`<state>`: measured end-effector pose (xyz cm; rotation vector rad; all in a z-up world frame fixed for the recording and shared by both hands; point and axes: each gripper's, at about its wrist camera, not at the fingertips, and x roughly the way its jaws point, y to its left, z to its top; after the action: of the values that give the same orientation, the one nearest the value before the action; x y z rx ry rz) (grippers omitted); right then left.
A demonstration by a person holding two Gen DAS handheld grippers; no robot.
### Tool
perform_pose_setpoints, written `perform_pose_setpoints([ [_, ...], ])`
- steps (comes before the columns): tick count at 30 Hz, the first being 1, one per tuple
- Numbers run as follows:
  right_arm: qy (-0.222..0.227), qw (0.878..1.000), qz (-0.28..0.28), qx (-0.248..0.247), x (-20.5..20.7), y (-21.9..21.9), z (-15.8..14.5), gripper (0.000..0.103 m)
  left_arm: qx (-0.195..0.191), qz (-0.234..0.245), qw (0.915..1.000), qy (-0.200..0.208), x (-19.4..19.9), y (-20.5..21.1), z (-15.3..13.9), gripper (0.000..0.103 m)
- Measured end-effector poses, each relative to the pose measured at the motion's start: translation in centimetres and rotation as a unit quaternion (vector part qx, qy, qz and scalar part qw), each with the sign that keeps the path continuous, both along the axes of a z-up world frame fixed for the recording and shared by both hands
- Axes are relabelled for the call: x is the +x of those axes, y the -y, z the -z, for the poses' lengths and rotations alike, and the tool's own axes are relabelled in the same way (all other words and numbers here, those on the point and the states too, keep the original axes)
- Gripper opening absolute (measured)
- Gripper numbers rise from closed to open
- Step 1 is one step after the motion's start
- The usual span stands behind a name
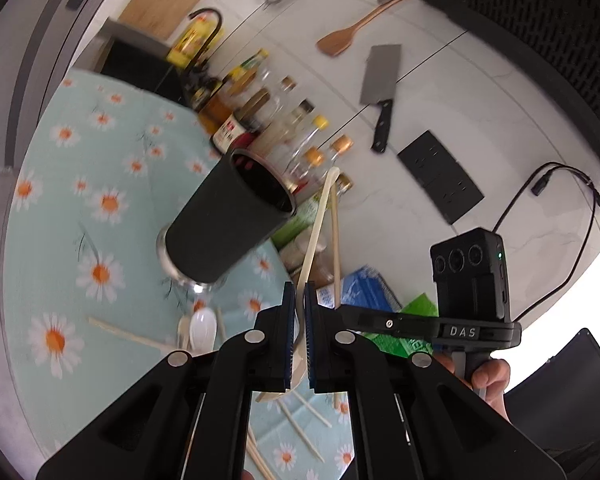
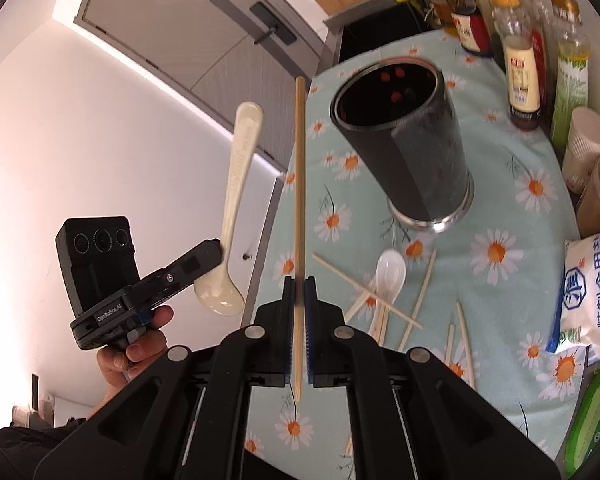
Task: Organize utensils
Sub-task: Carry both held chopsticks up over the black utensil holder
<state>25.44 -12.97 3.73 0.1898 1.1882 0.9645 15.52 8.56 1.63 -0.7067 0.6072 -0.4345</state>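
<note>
My left gripper (image 1: pixel 299 292) is shut on a cream plastic spoon (image 1: pixel 314 236), gripped near the bowl with the handle pointing away. My right gripper (image 2: pixel 299 284) is shut on a wooden chopstick (image 2: pixel 299 184) that runs straight out from the jaws. Both are held in the air, side by side, near a black utensil holder (image 2: pixel 404 140) standing upright on the daisy-print tablecloth (image 2: pixel 500 208). The right wrist view also shows the left gripper (image 2: pixel 214 254) with the cream spoon (image 2: pixel 236 184). A white ceramic spoon (image 2: pixel 389 276) and several loose chopsticks (image 2: pixel 420 296) lie on the cloth.
Sauce and oil bottles (image 1: pixel 284 128) crowd the cloth's far edge behind the holder. A salt bag (image 2: pixel 592 292), jars (image 2: pixel 598 192) and green packets line the right side. A cleaver (image 1: pixel 380 84), a wooden spatula (image 1: pixel 340 40) and black sockets (image 1: pixel 440 176) are on the white marble surface.
</note>
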Motion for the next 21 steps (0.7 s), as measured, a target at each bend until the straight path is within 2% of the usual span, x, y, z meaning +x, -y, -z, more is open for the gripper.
perform_pose_setpoints([
  [5,0.044,0.998,0.021,0.036,1.0,0.2,-2.3,0.006,-0.005,-0.002,0.9988,0.049,2.0,-0.3,-2.3,0.004],
  [9,0.075,0.995,0.036,0.064,2.6,-0.1,-3.8,0.006,0.004,0.0,0.9964,0.084,4.0,0.4,-3.9,0.004],
  [14,0.104,0.986,0.07,0.106,5.3,0.5,-5.9,0.006,0.01,-0.013,0.9946,0.103,6.0,0.5,-4.8,0.004],
  [21,0.137,0.977,0.103,0.13,8.9,0.6,-6.7,0.006,-0.002,-0.016,0.9922,0.123,9.7,0.2,-5.1,0.004],
])
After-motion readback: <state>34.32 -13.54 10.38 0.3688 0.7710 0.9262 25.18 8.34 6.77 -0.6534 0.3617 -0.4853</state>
